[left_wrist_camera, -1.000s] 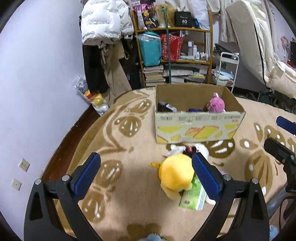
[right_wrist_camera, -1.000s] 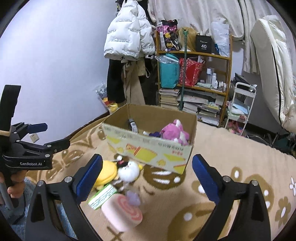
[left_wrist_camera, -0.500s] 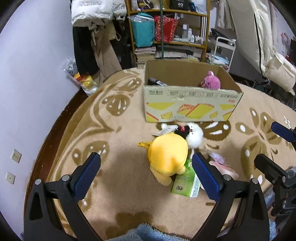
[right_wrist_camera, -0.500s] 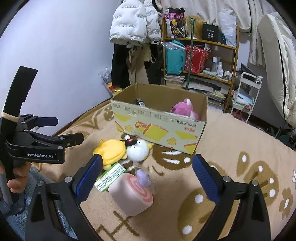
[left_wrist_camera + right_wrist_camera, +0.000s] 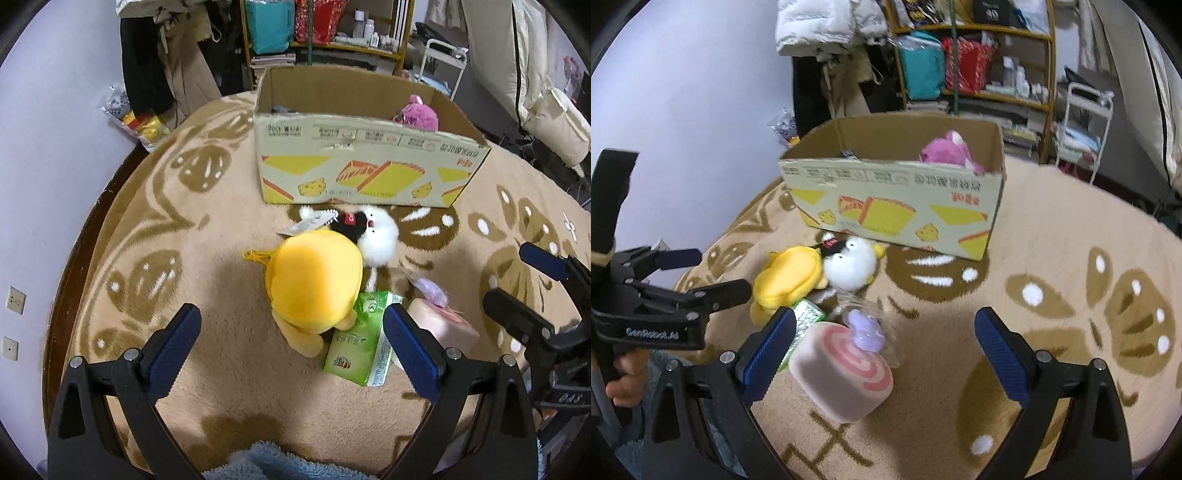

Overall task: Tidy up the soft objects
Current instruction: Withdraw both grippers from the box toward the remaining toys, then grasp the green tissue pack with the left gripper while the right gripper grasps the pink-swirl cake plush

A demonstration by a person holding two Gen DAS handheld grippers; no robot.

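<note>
inside, the cardboard box [image 5: 365,166] holds a pink plush [image 5: 419,116].

Pink plush [image 5: 419,116] half behind box wall [image 5: 369,166]

a box [image 5: 369,162] stands on the rug [image 5: 207,236], with a shelf [image 5: 975,55] and a cart [image 5: 1086,122] behind it. a plush [image 5: 419,114] sits in the box at its right end. in front of the box lies a cluster: a round plush [image 5: 380,240] nearest it, a duck [image 5: 314,284] touching that on the left, a tissue pack [image 5: 360,345] before the duck and partly under it, a roll cushion [image 5: 846,369] right of the pack, and a small toy [image 5: 866,328] on the cushion's far edge. hanging coats [image 5: 827,48] are left of the shelf.
</note>
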